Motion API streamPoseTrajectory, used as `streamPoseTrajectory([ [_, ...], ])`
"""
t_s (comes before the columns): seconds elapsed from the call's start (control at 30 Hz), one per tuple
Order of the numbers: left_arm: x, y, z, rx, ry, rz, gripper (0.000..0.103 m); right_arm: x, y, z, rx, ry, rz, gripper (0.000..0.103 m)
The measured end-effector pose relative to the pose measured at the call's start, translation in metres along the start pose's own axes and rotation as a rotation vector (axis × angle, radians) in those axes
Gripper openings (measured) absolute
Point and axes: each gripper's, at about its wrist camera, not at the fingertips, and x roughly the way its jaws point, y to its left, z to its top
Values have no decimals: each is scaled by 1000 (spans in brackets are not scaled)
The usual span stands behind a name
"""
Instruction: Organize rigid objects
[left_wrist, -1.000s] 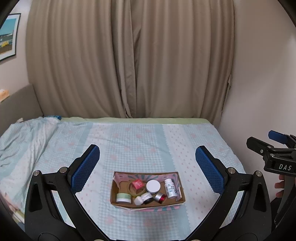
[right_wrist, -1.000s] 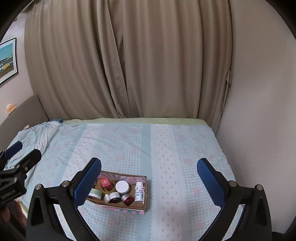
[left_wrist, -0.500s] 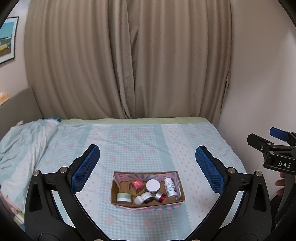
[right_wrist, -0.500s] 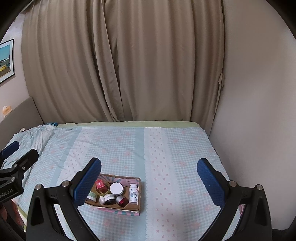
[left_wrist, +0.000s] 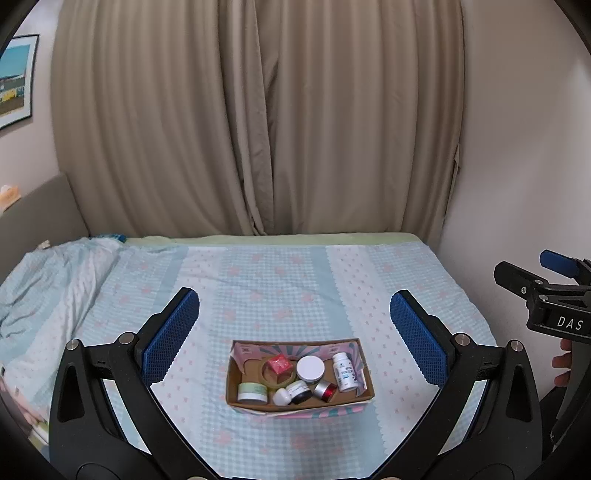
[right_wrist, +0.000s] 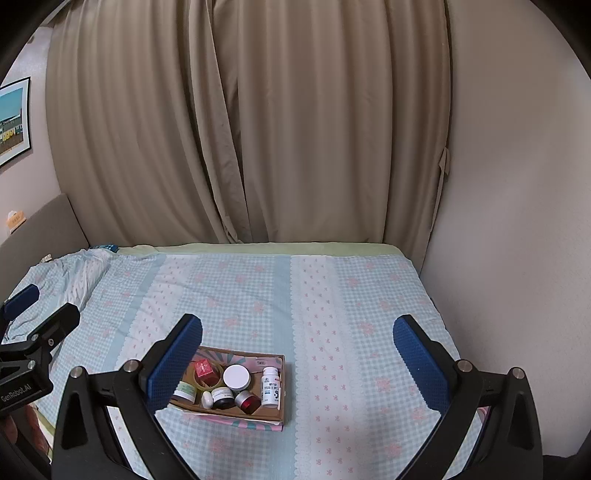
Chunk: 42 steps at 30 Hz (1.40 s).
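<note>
From the left wrist, the left gripper (left_wrist: 294, 338) is wide open and holds nothing; the cardboard box (left_wrist: 236, 384) sits on the bed (left_wrist: 280, 280) at 6 o'clock, holding small jars, a red cube (left_wrist: 279, 365) and a white bottle (left_wrist: 344, 371). From the right wrist, the right gripper (right_wrist: 297, 363) is also wide open and empty, with the box at 7 o'clock.

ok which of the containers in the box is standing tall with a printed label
The white pill bottle at the right end of the cardboard box. It stands upright, taller than the squat jars beside it.
</note>
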Motion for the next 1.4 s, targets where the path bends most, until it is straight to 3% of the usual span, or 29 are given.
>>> streamPoseTrajectory([
  [1.4,8,-11,-1,4,-31,32,103,4,2,0,-5,1,-1,103],
])
